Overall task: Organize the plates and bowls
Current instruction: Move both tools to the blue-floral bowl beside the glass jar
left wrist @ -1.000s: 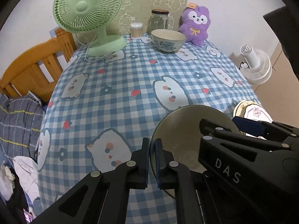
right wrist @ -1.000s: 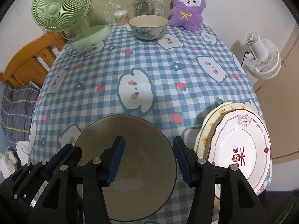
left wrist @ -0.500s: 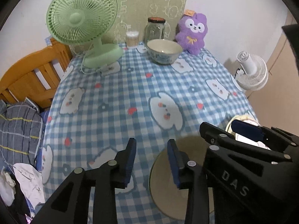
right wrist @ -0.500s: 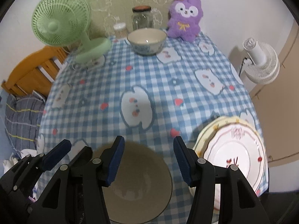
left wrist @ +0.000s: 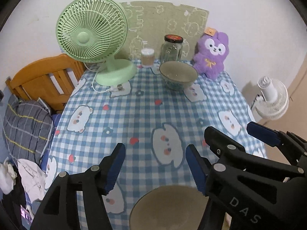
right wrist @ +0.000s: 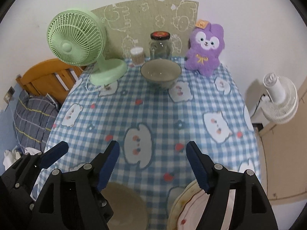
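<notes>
A grey-green bowl (left wrist: 168,209) sits on the checked tablecloth at the near edge, below both grippers; it also shows in the right wrist view (right wrist: 124,205). My left gripper (left wrist: 154,164) is open and empty, raised above the bowl. My right gripper (right wrist: 152,164) is open and empty, raised over the near edge. A stack of plates (right wrist: 190,209), a white flowered one on a yellow-rimmed one, lies at the near right under my right gripper's finger. A second patterned bowl (left wrist: 178,75) stands at the far side of the table, also in the right wrist view (right wrist: 160,73).
At the far end stand a green desk fan (left wrist: 99,44), a cotton-swab tub (left wrist: 147,57), a glass jar (left wrist: 171,48) and a purple plush toy (left wrist: 212,55). A wooden bed frame (left wrist: 44,82) and pillow are left of the table, a white fan (right wrist: 278,99) to the right.
My left gripper let go of the near bowl and opened wide. Both grippers rose and pulled back from the bowl, which stays on the cloth at the near edge.
</notes>
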